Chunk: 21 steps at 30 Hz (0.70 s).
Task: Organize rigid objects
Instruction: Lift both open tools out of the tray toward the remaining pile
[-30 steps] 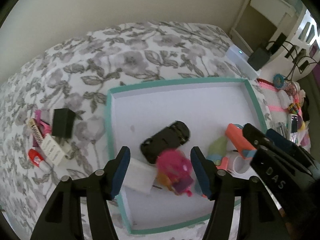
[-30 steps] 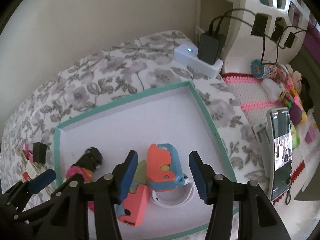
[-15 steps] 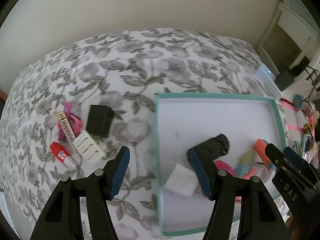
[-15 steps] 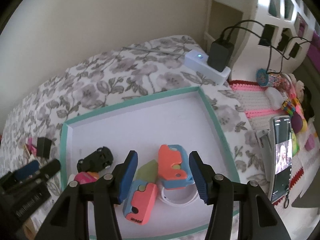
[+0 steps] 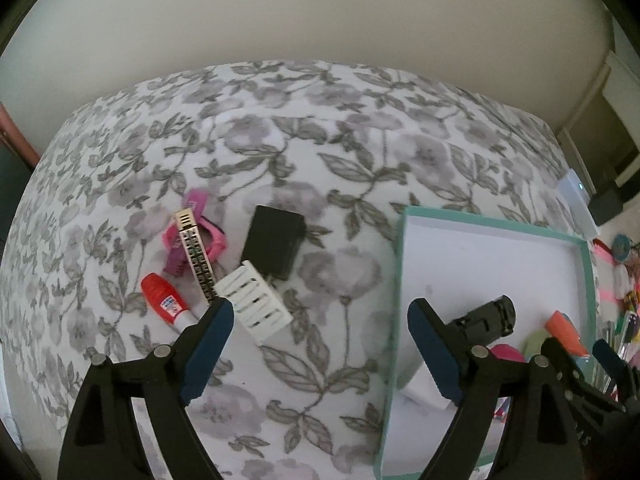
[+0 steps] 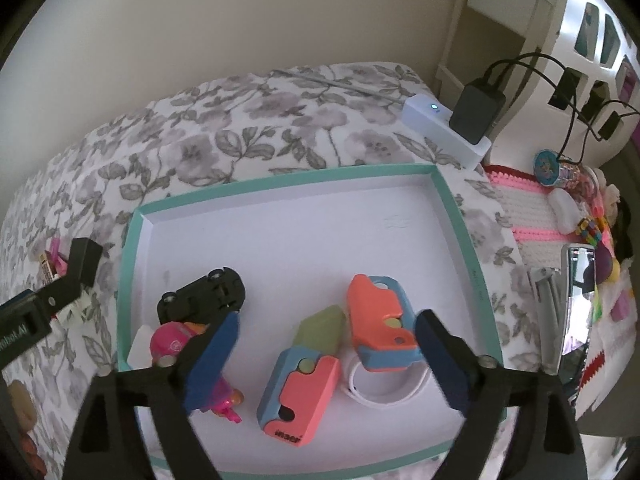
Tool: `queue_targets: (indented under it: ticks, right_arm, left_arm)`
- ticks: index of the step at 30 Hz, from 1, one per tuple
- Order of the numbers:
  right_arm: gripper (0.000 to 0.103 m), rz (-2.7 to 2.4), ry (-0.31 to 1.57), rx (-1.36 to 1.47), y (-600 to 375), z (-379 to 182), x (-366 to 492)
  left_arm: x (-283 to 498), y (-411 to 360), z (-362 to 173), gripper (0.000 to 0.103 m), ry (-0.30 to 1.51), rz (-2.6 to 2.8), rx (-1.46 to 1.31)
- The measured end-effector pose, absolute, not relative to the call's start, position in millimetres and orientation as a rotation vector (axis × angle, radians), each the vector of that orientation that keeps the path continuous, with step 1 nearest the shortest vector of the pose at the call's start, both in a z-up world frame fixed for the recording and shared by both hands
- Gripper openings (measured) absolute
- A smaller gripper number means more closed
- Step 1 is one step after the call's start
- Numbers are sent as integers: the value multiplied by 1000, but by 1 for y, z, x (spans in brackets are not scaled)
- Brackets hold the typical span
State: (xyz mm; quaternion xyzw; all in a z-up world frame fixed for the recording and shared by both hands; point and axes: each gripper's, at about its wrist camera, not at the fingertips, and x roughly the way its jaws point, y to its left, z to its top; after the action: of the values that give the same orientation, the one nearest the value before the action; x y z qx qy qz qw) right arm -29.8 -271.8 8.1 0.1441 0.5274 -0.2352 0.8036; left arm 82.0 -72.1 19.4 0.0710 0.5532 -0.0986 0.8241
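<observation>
A white tray with a teal rim point(image 6: 288, 178) point(image 5: 402, 264) lies on a floral bedspread. In it are a black toy car point(image 6: 204, 294) point(image 5: 486, 318), a pink figure point(image 6: 176, 342), a white block point(image 6: 138, 346), two orange-and-blue toys point(image 6: 380, 320) point(image 6: 298, 392) and a white ring point(image 6: 384, 394). Left of the tray lie a black block point(image 5: 274, 242), a white slotted piece point(image 5: 256, 306), a gold strip point(image 5: 196, 254), a pink clip point(image 5: 192, 236) and a red-capped tube point(image 5: 164, 300). My left gripper point(image 5: 320, 344) is open and empty above the bedspread. My right gripper point(image 6: 324, 350) is open and empty over the tray.
A white hub with a black charger point(image 6: 460, 124) sits at the bed's far right corner. A phone on a stand point(image 6: 576, 304), small toys and a pink crocheted mat point(image 6: 532, 208) lie right of the tray. A wall runs behind the bed.
My left gripper has swung left, from over the tray to the loose items on the bedspread. The pink figure now lies in the tray. The right gripper has hardly moved.
</observation>
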Motion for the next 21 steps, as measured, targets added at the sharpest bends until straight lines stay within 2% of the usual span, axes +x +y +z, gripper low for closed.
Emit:
queue_targets:
  ticks: [1,11,21]
  right_arm:
    - [100,-501,1130,305,-271,8,-30]
    - [101,-478,1137,279,-259,6,-24]
    - [103,-418,1119,238,-226,11,-6]
  left_arm:
    - [83,-71,20,89,1177,-210,144]
    - [89,-54,25,89,1169,-198,124]
    - [104,-1,30,90,1155,-125,41]
